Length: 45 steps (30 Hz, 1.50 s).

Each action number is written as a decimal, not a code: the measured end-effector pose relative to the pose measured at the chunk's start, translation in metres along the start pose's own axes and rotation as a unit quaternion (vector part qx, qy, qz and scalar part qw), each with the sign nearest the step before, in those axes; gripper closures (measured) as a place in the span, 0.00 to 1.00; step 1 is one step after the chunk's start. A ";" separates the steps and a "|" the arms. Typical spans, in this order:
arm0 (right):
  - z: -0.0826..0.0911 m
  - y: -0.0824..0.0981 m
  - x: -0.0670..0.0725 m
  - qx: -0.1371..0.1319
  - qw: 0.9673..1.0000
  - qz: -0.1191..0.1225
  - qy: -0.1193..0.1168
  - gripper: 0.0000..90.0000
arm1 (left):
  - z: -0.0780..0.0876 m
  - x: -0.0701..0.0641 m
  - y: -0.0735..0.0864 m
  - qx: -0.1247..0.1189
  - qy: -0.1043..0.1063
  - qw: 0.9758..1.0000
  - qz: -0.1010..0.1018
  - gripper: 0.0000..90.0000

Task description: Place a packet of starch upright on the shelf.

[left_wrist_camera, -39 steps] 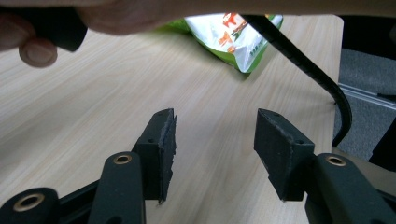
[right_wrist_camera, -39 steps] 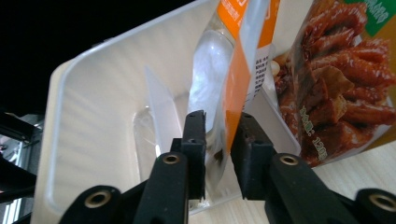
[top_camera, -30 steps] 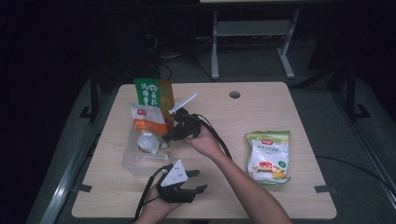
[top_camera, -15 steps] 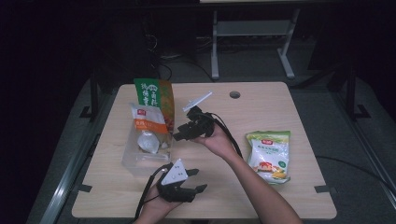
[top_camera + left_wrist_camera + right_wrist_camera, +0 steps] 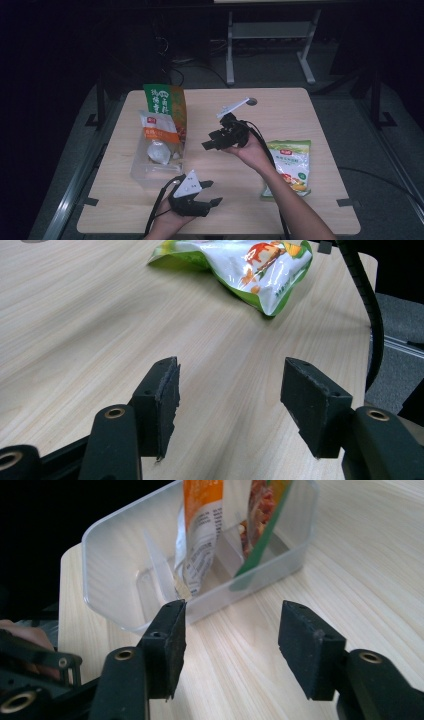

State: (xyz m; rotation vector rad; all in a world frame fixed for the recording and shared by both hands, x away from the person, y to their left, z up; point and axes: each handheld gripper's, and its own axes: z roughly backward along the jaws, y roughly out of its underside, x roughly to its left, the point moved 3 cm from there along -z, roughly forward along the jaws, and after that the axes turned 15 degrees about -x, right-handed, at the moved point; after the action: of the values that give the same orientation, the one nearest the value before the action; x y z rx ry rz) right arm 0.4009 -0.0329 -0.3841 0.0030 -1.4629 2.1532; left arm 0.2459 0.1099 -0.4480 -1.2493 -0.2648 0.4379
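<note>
Plastic film: the green-and-white snack bag (image 5: 287, 167) looks light, soft and slippery to us; we judge it crinkles and slides under a pinch.
Where it lies: flat on the table (image 5: 300, 112), just beside the person's right forearm, well apart from the clear bin (image 5: 145, 172).
Where we would grip: an edge seam or a corner, not the puffed middle.
Right tool (image 5: 216, 142): jaws apart and empty, having just been opening; it is held above the table between bin and bag.
Left tool (image 5: 207, 200): jaws apart, nothing between them, low at the near edge.
Bin: already holds upright packets (image 5: 202, 525).
Surface: pale wood grain, smooth, so we expect the bag to skid.
Room: dark, with a metal stand behind.
</note>
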 end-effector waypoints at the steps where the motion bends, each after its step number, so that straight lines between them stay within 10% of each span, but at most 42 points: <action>1: 0.003 0.002 -0.002 0.002 1.000 0.004 0.002 0.47 | 0.000 0.000 0.000 0.000 0.000 1.000 0.000 0.45; 45: 0.139 0.076 -0.036 -0.027 0.992 -0.065 0.102 0.28 | -0.012 0.000 0.002 0.004 0.001 1.000 0.023 0.40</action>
State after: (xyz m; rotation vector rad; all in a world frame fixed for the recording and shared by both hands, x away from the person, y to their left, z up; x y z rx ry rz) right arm 0.3595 -0.1883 -0.4025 -0.1331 -1.3641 1.9480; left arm 0.2507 0.1000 -0.4531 -1.2504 -0.2332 0.4759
